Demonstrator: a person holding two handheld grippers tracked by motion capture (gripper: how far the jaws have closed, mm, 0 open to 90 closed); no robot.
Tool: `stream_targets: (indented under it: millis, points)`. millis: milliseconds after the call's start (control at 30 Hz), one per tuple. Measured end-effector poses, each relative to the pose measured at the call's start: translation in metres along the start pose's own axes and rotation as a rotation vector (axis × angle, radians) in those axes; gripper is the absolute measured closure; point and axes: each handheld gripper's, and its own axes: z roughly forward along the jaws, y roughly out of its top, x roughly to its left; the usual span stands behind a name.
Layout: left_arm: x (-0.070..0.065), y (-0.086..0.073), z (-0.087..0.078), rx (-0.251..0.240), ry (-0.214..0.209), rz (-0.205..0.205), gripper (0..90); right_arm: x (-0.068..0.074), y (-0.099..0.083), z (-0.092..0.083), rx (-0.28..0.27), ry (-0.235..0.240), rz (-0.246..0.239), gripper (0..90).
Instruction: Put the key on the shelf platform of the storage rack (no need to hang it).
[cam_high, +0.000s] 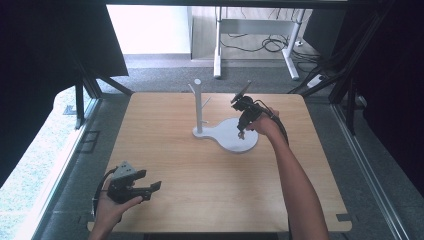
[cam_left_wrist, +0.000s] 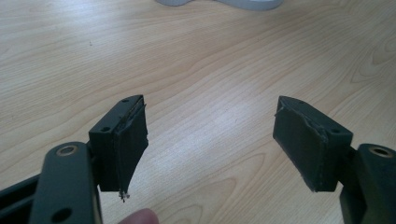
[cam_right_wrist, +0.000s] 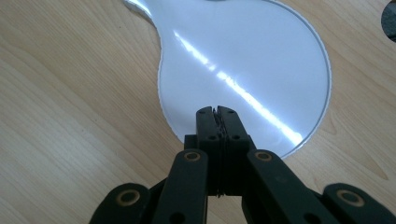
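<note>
One white stand (cam_high: 226, 131) on table (cam_high: 200, 175); left gripper (cam_high: 150, 189) fingers spread; right gripper (cam_high: 241, 134) fingers clenched, empty.

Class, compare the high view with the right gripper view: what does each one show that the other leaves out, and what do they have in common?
High view alone: the stand's upright post with pegs, the left gripper with jaws apart near the table's front edge, and the floor beyond. Right gripper view alone: the right gripper close up, jaws shut with nothing between them. Both: the white stand base and the wooden table.

Stand (cam_high: 226, 134) on table (cam_high: 200, 175), behind centre.
</note>
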Motion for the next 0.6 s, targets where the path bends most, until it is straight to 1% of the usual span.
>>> stream_targets:
  millis: [233,300,333,367,400,500,600]
  points:
    - [0.001,0.000,-0.001,-0.002,0.003,0.000,26.4,-0.002,0.011,0.006,-0.002,-0.009,0.007,90.0]
    - [0.001,0.000,-0.001,-0.001,0.002,0.000,26.4,-0.001,0.014,0.007,-0.007,-0.009,0.016,90.0]
    - [0.001,0.000,-0.002,-0.007,-0.008,-0.002,26.4,0.000,0.016,0.009,-0.012,-0.009,0.013,90.0]
    - [0.001,0.000,-0.002,-0.007,-0.008,-0.002,26.3,0.000,0.016,0.009,-0.012,-0.009,0.013,90.0]
    - [0.000,0.001,-0.004,-0.015,-0.019,-0.002,26.3,0.000,0.018,0.012,-0.002,-0.013,0.012,90.0]
    - [-0.001,0.002,-0.004,-0.015,-0.002,0.007,26.3,0.000,0.018,0.017,0.001,-0.008,0.021,90.0]
    - [-0.001,0.002,-0.004,-0.015,0.001,0.006,26.4,-0.002,0.017,0.021,0.003,-0.006,0.022,90.0]
